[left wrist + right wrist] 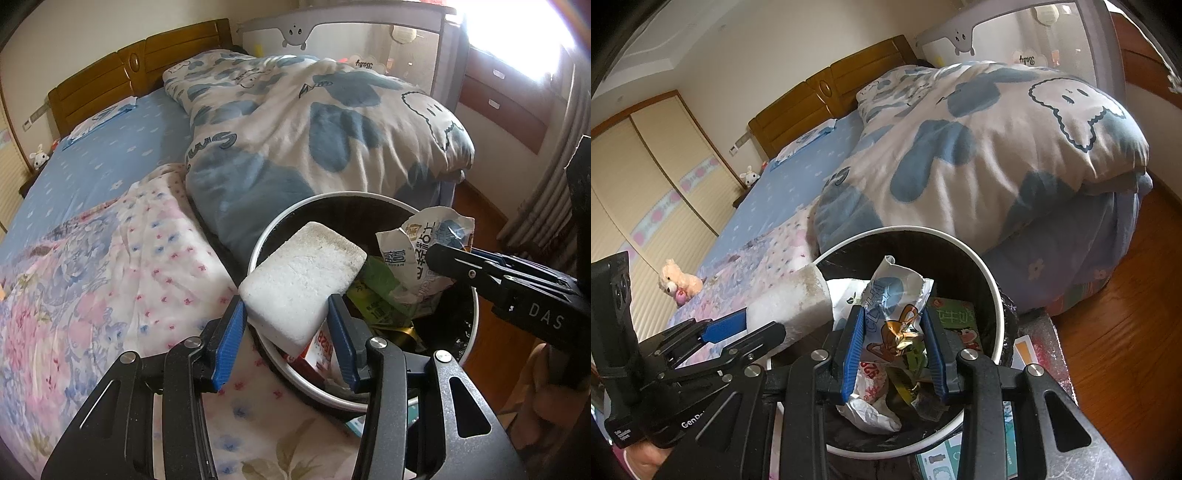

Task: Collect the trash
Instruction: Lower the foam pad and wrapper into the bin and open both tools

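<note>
Here, in the left wrist view, the left gripper [287, 326] had its blue fingers [229, 345] squeezed on the two sides of a white, crumbly foam block [301, 286]. The jaws were about half open, as wide as the block. The block stuck out past the white rim of the round, black-lined trash bin [474, 321], with its far end over the bin's mouth. The bin stood right against the bed edge, beside the pink flowered blanket [110, 280] and the blue and white cloud quilt [314, 122]. Inside lay a red and white box [319, 350] and green wrappers [380, 291]. The right gripper [456, 240] reached in from the right and pinched a crumpled white printed bag [424, 243]. Bare wooden floor [476, 206] showed past the bin's right side.

Next, in the right wrist view, the right gripper [894, 350] hung over the bin [995, 291]. Its blue fingers [854, 354] were a bit apart, closed on the crumpled bag [890, 295] and a shiny gold wrapper [901, 332]. The bag poked up above the rim. The left gripper [753, 325] came in from the left with the foam block [796, 299] crossing the bin's left edge. A green carton [955, 321] lay inside the bin by its right wall. A teddy bear [679, 284] sat on the blanket, well apart. Open floor [1108, 332] lay to the right.
</note>
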The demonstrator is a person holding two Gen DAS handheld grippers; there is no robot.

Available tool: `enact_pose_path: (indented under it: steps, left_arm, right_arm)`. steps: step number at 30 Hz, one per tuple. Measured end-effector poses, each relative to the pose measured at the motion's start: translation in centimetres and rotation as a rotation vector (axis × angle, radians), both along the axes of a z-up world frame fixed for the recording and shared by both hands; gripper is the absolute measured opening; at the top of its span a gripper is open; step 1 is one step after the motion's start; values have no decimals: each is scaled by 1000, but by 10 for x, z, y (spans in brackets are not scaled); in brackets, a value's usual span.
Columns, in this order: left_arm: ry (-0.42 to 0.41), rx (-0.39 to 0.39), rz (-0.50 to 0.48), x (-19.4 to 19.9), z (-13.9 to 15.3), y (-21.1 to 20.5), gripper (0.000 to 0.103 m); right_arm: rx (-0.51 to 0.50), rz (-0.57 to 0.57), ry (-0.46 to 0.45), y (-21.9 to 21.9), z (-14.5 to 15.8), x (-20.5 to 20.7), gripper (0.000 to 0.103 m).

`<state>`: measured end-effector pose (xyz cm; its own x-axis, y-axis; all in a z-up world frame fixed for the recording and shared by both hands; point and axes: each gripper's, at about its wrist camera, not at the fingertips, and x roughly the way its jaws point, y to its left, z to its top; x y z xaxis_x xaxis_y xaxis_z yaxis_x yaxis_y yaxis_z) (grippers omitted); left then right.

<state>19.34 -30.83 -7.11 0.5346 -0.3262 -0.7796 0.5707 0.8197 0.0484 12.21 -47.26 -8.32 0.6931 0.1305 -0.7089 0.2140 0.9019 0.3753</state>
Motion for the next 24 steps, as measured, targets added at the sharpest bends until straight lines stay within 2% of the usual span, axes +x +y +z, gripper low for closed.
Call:
enact_pose_path:
  steps: [11,16,20,22,24]
  left_arm:
    - [10,-3,-4,1,0,-2,47]
    - [14,-7,3,1,0,-1,53]
    - [13,-4,17,1,1,4,55]
    - [15,-9,26,1,3,8,59]
    - [11,-16,37,-1,5,14,62]
  right_arm:
    - [7,5,8,-3,0,0,35]
    - [12,15,17,-4,-1,3,36]
    - [20,12,23,-5,-1,4,46]
    - [23,4,22,-6,0,3,47]
    - [27,-1,20,-7,1,2,57]
